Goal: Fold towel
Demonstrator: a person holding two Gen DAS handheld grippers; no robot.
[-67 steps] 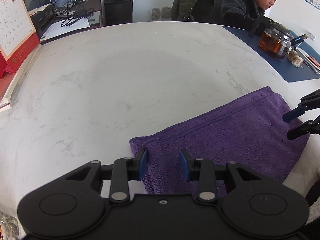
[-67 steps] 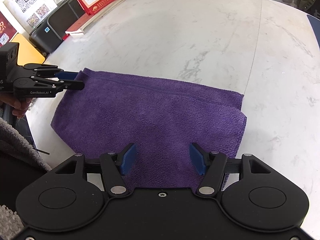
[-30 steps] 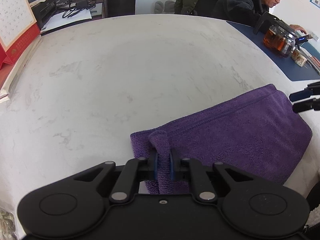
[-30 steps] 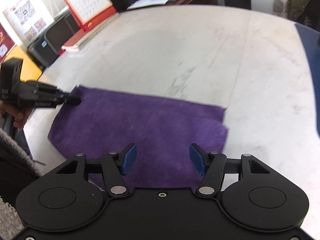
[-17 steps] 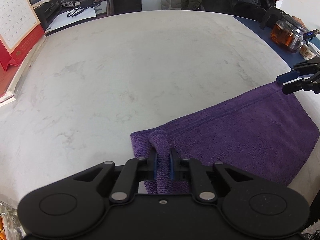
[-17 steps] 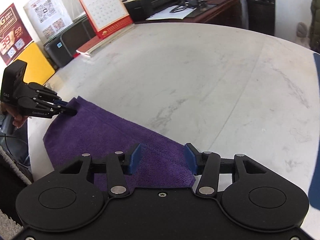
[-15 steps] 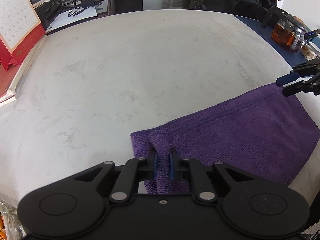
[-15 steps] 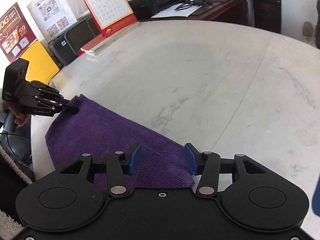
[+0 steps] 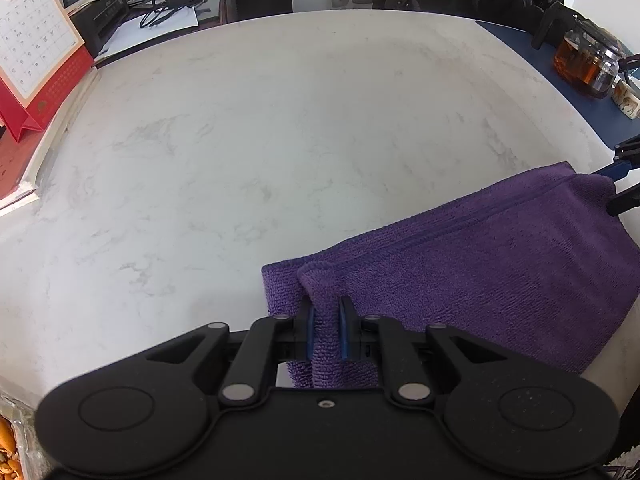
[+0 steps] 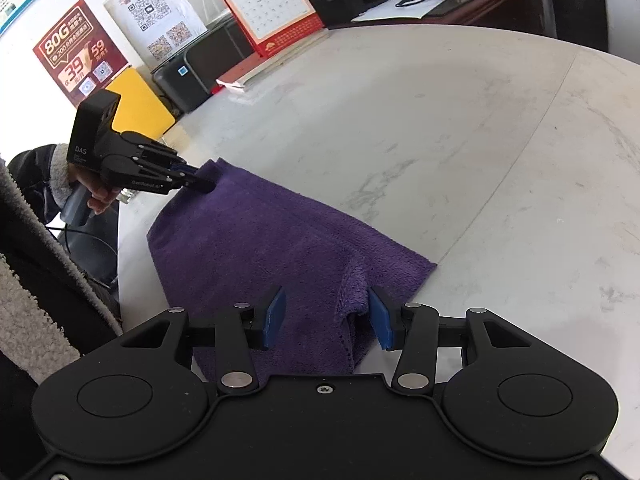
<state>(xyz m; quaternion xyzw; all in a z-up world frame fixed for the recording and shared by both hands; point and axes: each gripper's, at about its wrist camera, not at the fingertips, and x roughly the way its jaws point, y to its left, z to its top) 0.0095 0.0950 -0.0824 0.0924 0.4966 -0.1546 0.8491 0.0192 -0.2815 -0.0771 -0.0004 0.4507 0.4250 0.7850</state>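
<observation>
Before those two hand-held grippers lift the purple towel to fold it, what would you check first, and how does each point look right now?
1. Left hand-held gripper pinching its towel corner: ok.
2. Right hand-held gripper clamped on its corner: not ok; cloth sits between the pads, which are not yet pressing.
3. Both folded layers caught on the right: cannot tell.
4. Bare marble table ahead for the fold: ok.
5. Glass teapot away from the towel: ok.
</observation>
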